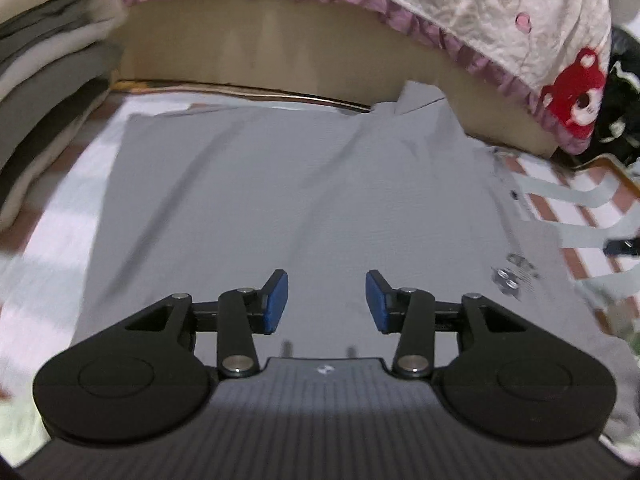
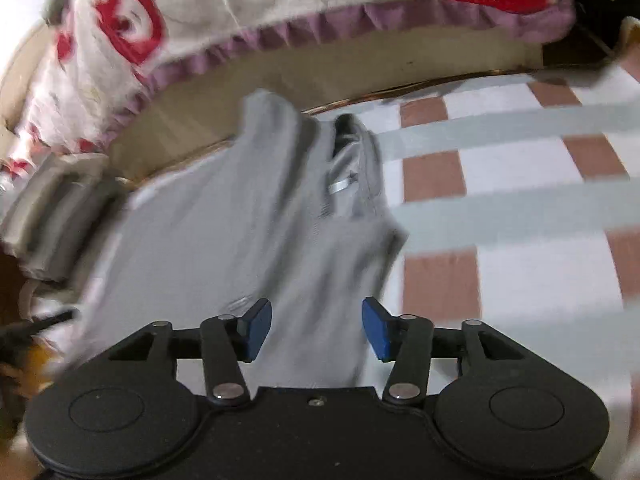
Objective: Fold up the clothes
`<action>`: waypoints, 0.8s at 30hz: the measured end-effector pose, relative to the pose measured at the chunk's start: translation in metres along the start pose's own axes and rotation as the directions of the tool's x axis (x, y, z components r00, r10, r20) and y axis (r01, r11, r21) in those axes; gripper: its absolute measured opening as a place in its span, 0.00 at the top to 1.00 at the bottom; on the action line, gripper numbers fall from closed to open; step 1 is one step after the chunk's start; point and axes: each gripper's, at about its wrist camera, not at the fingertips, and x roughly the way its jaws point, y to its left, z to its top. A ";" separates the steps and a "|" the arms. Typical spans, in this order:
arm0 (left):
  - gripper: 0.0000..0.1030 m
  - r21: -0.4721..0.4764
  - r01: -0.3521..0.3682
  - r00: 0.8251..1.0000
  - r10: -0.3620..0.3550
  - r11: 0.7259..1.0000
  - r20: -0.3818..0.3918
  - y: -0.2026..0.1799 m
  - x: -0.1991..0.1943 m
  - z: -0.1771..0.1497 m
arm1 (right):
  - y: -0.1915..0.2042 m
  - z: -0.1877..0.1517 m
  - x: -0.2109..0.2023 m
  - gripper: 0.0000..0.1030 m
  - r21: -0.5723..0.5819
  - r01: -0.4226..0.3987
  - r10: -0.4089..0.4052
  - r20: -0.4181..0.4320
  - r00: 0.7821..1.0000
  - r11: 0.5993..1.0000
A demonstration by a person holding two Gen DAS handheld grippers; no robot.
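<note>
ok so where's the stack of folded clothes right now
The stack of folded clothes sits at the far left of the left wrist view, left of the grey shirt, below the quilt.

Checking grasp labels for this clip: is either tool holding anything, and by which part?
Nothing is held. The left tool and right tool both stand open above the flat grey cotton shirt, pads clear of the fabric.
</note>
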 end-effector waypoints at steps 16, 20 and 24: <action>0.59 0.072 -0.097 0.993 0.101 0.993 -0.060 0.000 0.095 0.022 | 0.011 -0.005 0.045 0.94 -0.022 0.200 -0.186 0.287 0.940 0.979; 0.59 0.121 -0.126 0.987 0.137 0.985 -0.085 0.005 0.099 0.015 | 0.004 -0.017 0.051 0.94 0.028 0.305 -0.305 0.156 0.939 0.952; 0.59 0.126 -0.168 0.979 0.181 0.978 -0.096 0.019 0.096 0.011 | 0.008 -0.003 0.061 0.84 0.022 0.311 -0.312 0.095 0.945 0.950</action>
